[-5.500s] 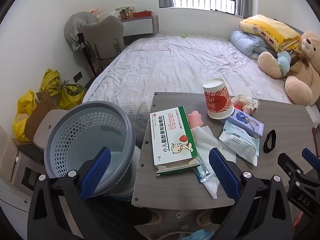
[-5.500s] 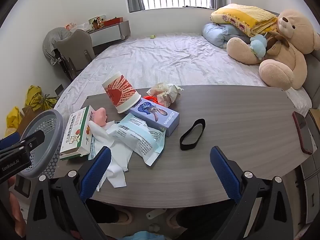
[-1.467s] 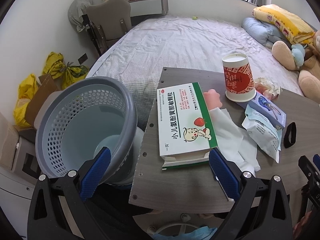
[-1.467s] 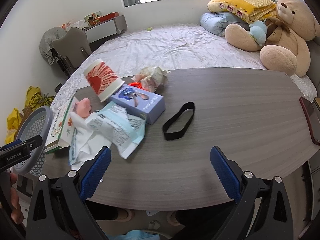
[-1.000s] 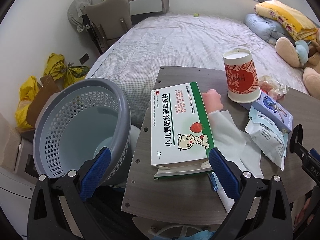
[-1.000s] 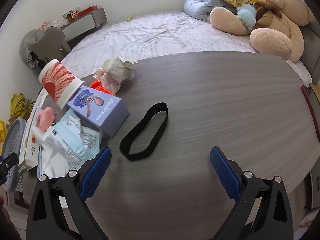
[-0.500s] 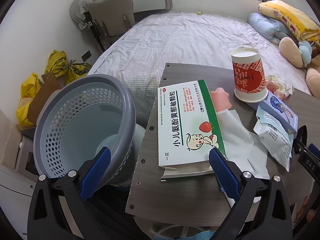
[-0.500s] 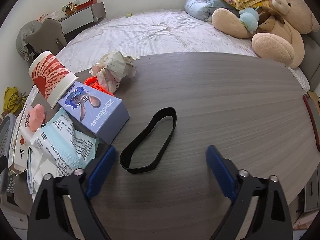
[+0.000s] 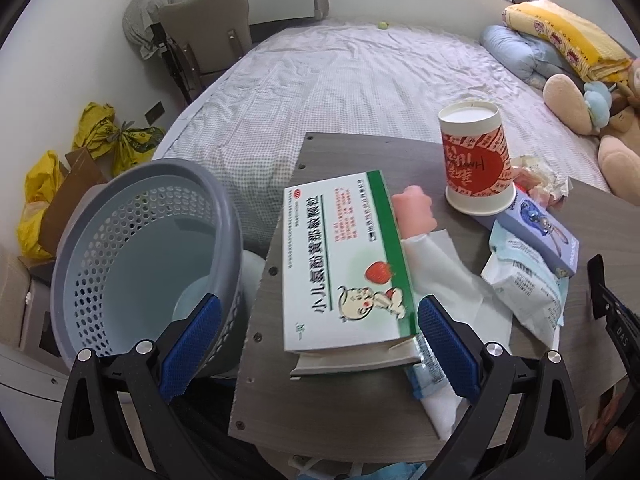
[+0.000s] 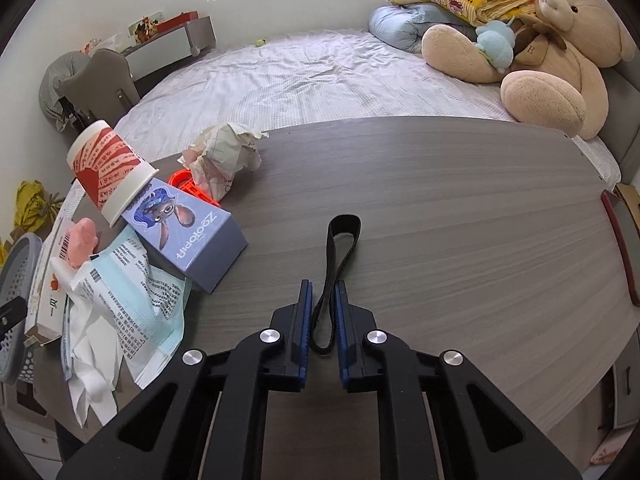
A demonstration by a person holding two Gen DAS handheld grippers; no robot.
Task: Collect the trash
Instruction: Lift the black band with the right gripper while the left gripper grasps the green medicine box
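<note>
My right gripper (image 10: 322, 292) is shut on a black elastic band (image 10: 340, 248) that lies squeezed into a narrow loop on the grey wooden table (image 10: 460, 208). My left gripper (image 9: 316, 332) is open and empty, at the table's left end over a green and white medicine box (image 9: 340, 264). A grey perforated trash basket (image 9: 132, 264) stands beside the table on the left. Other trash on the table: a red paper cup (image 9: 476, 160), a blue Zootopia box (image 10: 188, 232), a printed packet (image 10: 132, 288), crumpled paper (image 10: 224, 152) and a pink object (image 9: 414, 208).
A bed (image 10: 320, 76) with a teddy bear (image 10: 552, 56) and pillows lies behind the table. A chair (image 9: 208, 36) and yellow bags (image 9: 100, 136) stand at the left wall. A red-edged phone (image 10: 624, 240) lies at the table's right edge.
My right gripper has moved forward and closed on the black band, squeezing its loop narrow. My left gripper has stayed open and shifted slightly over the medicine box.
</note>
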